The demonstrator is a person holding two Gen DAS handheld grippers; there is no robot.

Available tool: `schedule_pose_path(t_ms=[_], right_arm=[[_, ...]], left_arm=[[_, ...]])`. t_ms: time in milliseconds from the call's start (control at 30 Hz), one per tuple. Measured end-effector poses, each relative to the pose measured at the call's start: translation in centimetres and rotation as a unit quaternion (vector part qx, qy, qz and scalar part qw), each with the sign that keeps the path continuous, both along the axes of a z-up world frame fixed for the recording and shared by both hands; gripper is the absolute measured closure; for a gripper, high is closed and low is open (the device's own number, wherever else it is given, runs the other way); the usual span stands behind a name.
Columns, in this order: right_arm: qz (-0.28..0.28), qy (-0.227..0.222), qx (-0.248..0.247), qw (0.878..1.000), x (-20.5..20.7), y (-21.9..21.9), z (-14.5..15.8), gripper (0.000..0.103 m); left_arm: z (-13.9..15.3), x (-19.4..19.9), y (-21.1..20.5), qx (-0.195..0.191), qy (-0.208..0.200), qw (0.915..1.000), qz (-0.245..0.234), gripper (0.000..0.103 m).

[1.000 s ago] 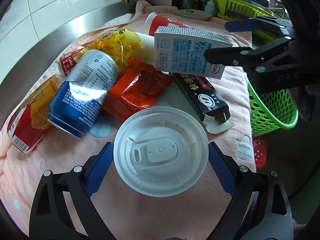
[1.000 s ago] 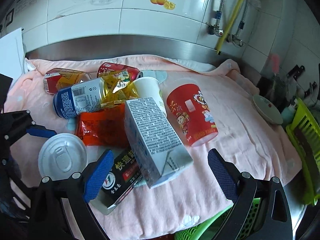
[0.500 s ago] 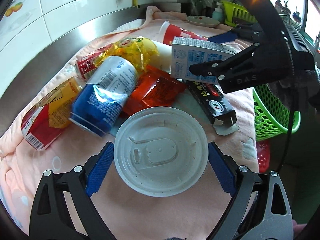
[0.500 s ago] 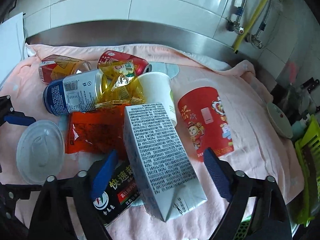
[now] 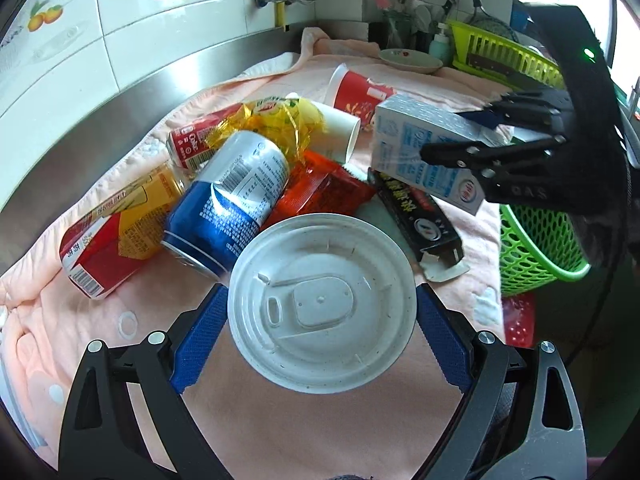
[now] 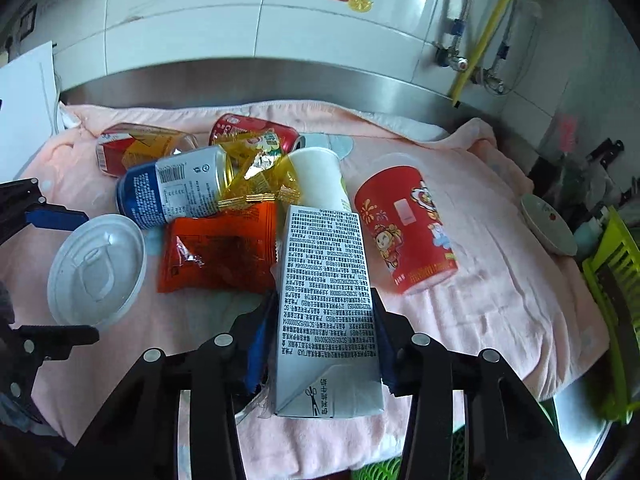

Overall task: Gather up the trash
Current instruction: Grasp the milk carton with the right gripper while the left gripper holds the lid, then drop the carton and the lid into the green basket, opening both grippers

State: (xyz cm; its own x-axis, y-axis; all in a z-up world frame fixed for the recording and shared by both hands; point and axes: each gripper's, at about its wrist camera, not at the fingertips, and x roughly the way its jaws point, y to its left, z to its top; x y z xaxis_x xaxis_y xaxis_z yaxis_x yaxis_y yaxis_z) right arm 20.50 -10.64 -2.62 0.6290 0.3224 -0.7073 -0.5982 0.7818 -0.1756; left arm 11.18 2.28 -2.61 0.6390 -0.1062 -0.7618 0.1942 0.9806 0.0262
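My left gripper (image 5: 322, 328) is open, its blue pads on either side of a white plastic cup lid (image 5: 322, 302) that lies on the pink towel (image 5: 280, 428). My right gripper (image 6: 320, 340) is shut on a white milk carton (image 6: 326, 312); the carton also shows in the left wrist view (image 5: 424, 156). Around them lie a blue and silver can (image 5: 228, 200), an orange wrapper (image 5: 320, 192), a yellow wrapper (image 5: 276, 120), a red can (image 5: 192, 140), a red and yellow can (image 5: 116, 236), a white paper cup (image 6: 320, 176), a red paper cup (image 6: 404, 232) and a black box (image 5: 416, 212).
A green mesh basket (image 5: 536, 248) stands below the towel's right edge. A steel backsplash (image 6: 280, 80) and tiled wall lie behind. A small dish (image 6: 548, 228) and a green rack (image 6: 616, 280) sit at the far right.
My right gripper has closed on the milk carton, which was loose between its open fingers before. My left gripper stays open around the lid.
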Motion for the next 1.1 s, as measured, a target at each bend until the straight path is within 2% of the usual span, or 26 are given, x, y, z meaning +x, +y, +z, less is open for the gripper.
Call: schedule_pose_path(t_ms=[167, 333, 533, 767, 1100], right_arm=[[-0.027, -0.023, 0.016, 0.999, -2.4, -2.4, 1.1, 0.061], [-0.079, -0.031, 0.027, 0.996, -4.4, -6.2, 1.1, 0.061], [-0.15, -0.015, 0.02, 0.988, -5.6, -11.9, -1.0, 0.061], [-0.237, 0.008, 0.017, 0.971, -6.2, -18.8, -3.7, 0.061], [-0.291, 0.023, 0.026, 0.956, -6.1, -23.0, -6.5, 0.06]], left_arm=[[1.1, -0.5, -0.8, -0.008, -0.012, 0.9999, -0.006, 0.013], [2.0, -0.7, -2.5, -0.015, -0.023, 0.9993, -0.023, 0.013], [2.9, -0.5, -6.3, -0.027, -0.03, 0.9973, -0.061, 0.013], [3.6, 0.4, -11.9, -0.038, -0.032, 0.9927, -0.11, 0.013], [3.4, 2.8, -19.4, -0.041, -0.02, 0.986, -0.161, 0.013]])
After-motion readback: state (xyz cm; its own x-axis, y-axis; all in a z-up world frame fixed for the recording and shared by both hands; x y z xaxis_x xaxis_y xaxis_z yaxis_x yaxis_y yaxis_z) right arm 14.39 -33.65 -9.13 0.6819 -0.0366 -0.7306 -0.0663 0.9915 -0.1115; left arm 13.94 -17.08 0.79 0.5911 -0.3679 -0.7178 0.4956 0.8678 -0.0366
